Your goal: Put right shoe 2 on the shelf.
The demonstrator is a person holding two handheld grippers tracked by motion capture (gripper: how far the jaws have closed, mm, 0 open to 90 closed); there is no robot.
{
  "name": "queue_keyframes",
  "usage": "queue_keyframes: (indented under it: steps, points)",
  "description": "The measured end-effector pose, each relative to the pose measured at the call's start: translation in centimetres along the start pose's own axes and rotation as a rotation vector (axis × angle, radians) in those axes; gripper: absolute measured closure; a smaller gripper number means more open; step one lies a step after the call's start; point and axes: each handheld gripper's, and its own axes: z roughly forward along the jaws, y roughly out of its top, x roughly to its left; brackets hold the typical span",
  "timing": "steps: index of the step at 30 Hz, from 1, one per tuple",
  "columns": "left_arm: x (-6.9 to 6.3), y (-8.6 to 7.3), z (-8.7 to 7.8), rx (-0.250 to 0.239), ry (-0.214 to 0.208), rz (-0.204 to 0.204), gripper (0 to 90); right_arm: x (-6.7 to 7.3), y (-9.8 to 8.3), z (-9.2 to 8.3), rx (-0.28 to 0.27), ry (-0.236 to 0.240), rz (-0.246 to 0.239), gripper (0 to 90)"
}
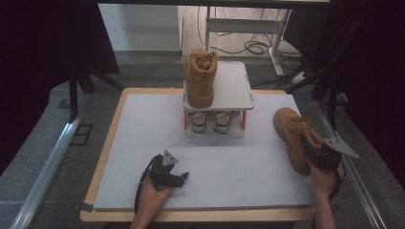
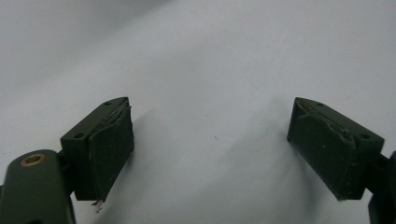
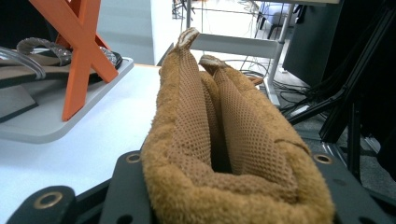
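A tan suede boot (image 1: 291,131) lies on the white mat (image 1: 229,162) at the right, its toe pointing away from me. My right gripper (image 1: 313,152) is shut on its collar at the heel end. In the right gripper view the padded collar of the boot (image 3: 224,140) is pinched between the two black jaws of the right gripper (image 3: 231,179). A second tan boot (image 1: 200,78) stands on the left side of the top shelf of a small grey rack (image 1: 234,90). My left gripper (image 1: 184,177) rests on the mat near the front, and the left gripper (image 2: 210,149) is open with nothing in it.
A pair of sandals (image 1: 210,121) sits on the rack's lower shelf, between orange braces (image 3: 79,46). The right half of the top shelf is bare. The mat's right edge runs just beside the held boot. Desk legs and cables (image 1: 253,45) lie beyond the table.
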Motion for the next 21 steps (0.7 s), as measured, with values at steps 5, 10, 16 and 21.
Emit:
queue_keyframes:
  steps: [5, 10, 16, 21]
  points:
    - [0.0, 0.0, 0.0, 0.000, 0.000, 0.000, 14.3, 0.3, 0.4, -0.4, -0.010, -0.005, 0.011, 55.2]
    - [0.0, 0.0, 0.0, 0.000, 0.000, 0.000, 14.3, 0.7, 1.0, -0.9, -0.021, -0.001, 0.004, 55.5]
    - [0.0, 0.0, 0.0, 0.000, 0.001, 0.001, 14.3, 1.4, 2.2, -1.4, -0.052, 0.013, 0.011, 55.6]
    - [0.0, 0.0, 0.0, 0.000, 0.001, 0.001, 14.3, 2.1, 3.5, -1.5, -0.081, 0.030, 0.004, 55.9]
